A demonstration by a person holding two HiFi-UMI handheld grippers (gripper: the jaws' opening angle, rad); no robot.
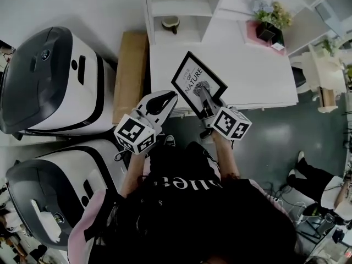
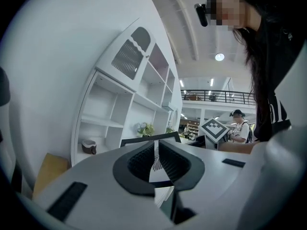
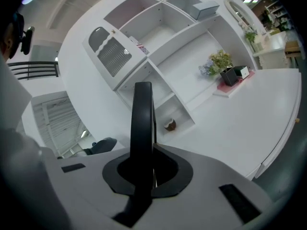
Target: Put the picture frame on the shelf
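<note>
Here now: picture frame (image 1: 198,82) in air, tilted, above near edge of white worktop (image 1: 258,76), not yet on shelf (image 1: 181,4). Right hand-held gripper (image 1: 204,98) clamped tight on its lower edge. Left hand-held gripper (image 1: 166,98) closed on edge near left corner. Two-point hold probably stops it swinging. Right gripper view shows picture frame (image 3: 142,123) edge-on only, print hidden. Small brown object (image 1: 170,22) in low compartment, too small to identify. Target compartment unclear.
</note>
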